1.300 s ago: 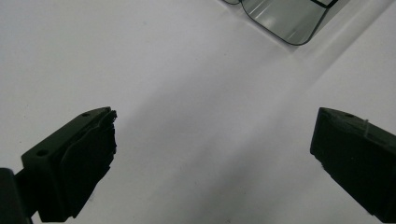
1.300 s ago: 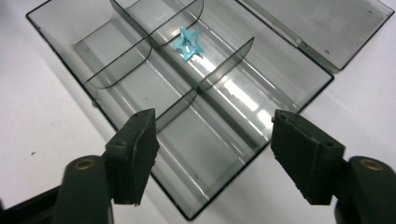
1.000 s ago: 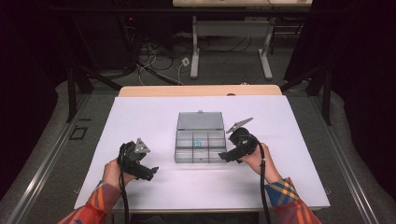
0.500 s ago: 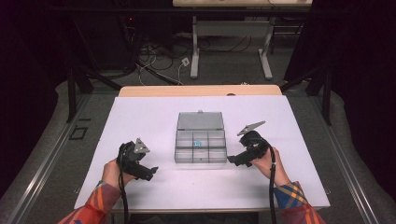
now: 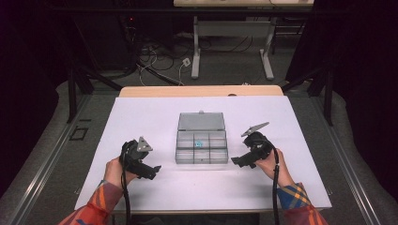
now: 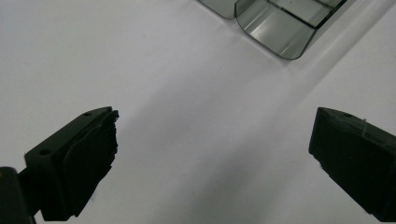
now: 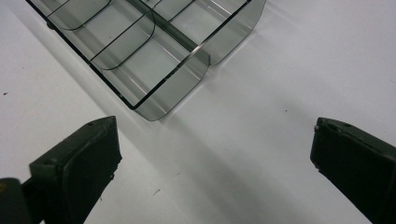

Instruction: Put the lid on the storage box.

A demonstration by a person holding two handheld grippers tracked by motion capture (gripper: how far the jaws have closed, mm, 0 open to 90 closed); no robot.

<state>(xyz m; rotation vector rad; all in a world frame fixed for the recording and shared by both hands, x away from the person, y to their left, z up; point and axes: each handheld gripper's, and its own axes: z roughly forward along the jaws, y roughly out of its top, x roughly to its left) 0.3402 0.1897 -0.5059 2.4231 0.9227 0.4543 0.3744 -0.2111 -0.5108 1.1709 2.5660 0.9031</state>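
**A:** Your left gripper (image 5: 149, 169) sits at the lower left of the high view, jaws wide apart over bare white tabletop (image 5: 155, 119), holding nothing. What are you reaching for?

**B:** Probably the clear compartment box (image 5: 201, 145) in the middle of the frame, lid folded back toward the upper edge. How will it handle?

**A:** I'd judge it light, stiff plastic, smooth and slippery, so it may skate on the tabletop if you push. Its thin walls could flex or crack under a hard squeeze. A small blue piece (image 5: 199, 143) lies in a middle compartment; tilting would spill it.

**B:** Where should you take hold?

**A:** On an outer wall near a rounded corner. Your right gripper (image 5: 238, 161), just right of the box, also stands with jaws apart and empty.
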